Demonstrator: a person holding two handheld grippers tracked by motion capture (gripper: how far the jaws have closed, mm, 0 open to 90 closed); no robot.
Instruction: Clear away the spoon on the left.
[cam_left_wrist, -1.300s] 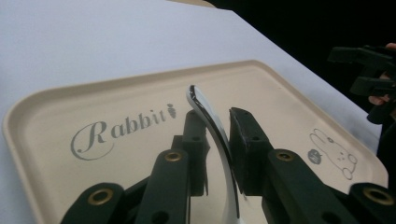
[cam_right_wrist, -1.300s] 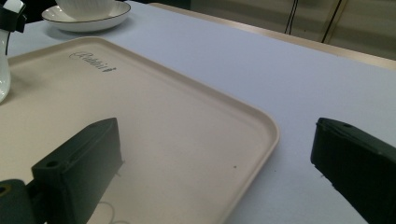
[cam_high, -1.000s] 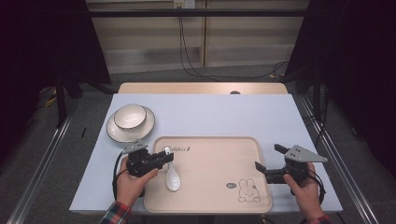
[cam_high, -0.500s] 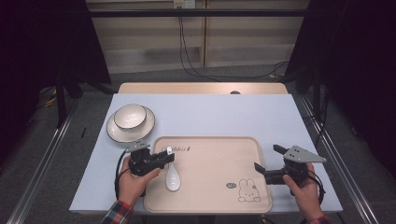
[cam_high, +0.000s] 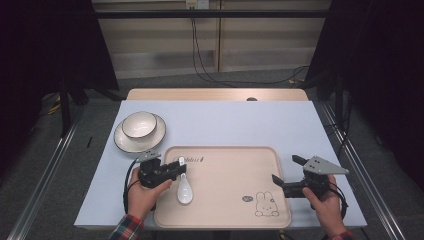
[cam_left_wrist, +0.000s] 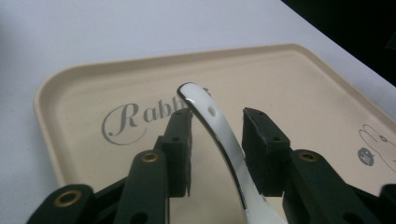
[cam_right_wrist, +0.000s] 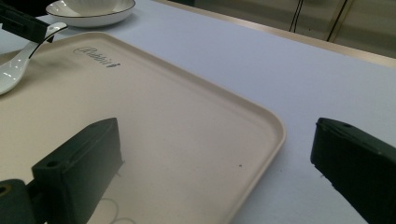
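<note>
The beige tray (cam_left_wrist: 84, 107) bears grey script reading "Rabbit", its later letters partly hidden in the left gripper view.

Table (cam_high: 240, 120) with pale blue-white top, wood edge at far side. Tan tray (cam_high: 225, 212) flat on near middle of table, word "Rabbit" printed near its far left corner, bunny drawing near its right front corner. White plate (cam_high: 122, 142) with dark rim on table near far left, just beyond tray's left corner, apart from tray. White bowl (cam_high: 139, 125) sitting on plate. Rest of table top bare, far right part too.
</note>
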